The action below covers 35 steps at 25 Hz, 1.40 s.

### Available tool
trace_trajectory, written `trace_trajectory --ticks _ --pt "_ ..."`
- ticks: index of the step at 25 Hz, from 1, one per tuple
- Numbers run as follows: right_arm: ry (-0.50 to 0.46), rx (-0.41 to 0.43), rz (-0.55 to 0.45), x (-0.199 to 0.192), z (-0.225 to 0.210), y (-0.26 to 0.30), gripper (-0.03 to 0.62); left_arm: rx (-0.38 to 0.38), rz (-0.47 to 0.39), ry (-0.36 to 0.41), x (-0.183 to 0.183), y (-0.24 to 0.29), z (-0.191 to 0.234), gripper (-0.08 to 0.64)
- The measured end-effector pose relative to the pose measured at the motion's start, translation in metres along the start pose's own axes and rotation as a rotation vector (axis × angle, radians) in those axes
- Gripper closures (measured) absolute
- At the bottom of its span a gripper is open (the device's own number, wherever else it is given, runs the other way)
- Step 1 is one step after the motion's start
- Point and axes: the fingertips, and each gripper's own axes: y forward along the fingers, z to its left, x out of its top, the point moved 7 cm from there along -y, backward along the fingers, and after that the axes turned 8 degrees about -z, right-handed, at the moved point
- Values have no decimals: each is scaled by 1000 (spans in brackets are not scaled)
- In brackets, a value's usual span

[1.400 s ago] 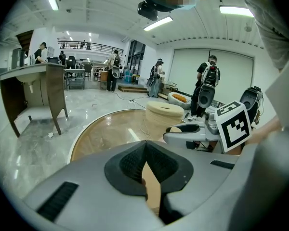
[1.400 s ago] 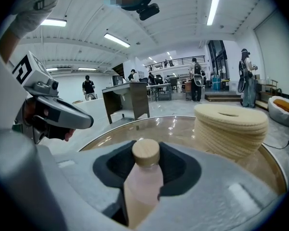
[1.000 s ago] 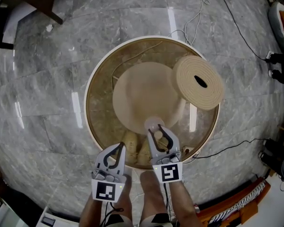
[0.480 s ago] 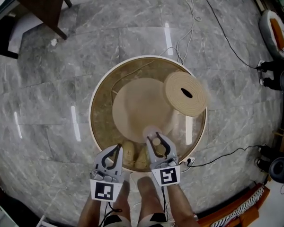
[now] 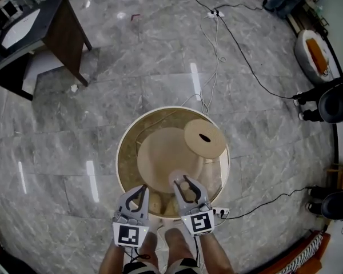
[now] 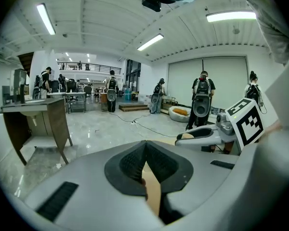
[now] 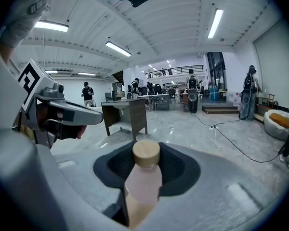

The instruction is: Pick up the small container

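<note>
Round table [image 5: 121,153] straight ahead of me, on floor. Disc [image 5: 204,137] at table's far right part. My right gripper [image 5: 184,180] over near rim, small container [image 7: 143,177] between jaws. Left gripper [image 5: 142,188] just beside it, on its left. Desk [image 5: 46,27] far left. Cables [image 5: 214,61] on floor beyond table.

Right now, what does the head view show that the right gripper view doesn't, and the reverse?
Head view only: the round table and the woven disc lying on it.
Right gripper view only: ceiling lights and people standing in the distance.
Both: the right gripper shut on the small container, the left gripper beside it, and the dark desk.
</note>
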Motion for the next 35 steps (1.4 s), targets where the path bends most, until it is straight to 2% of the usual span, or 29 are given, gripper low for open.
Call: trace_trajectory --ticks 7,12,15,17,26,35 --pt "2 -8 -52 86 16 -35 459 10 -54 23 82 -36 -11 543" --pt "-16 -4 -104 148 23 -67 459 12 -76 93 129 -69 -22 543" --pt "-24 -8 -138 180 28 -91 459 13 -92 167 152 -91 -25 543" --pt "-27 -15 -152 198 31 -108 459 27 -109 169 168 -105 -28 543" --pt "-39 -60 -205 260 42 -187 459 37 -184 195 229 -155 -57 543" --pt "-72 -97 -237 280 61 -229 459 -15 -204 211 238 -191 -76 543"
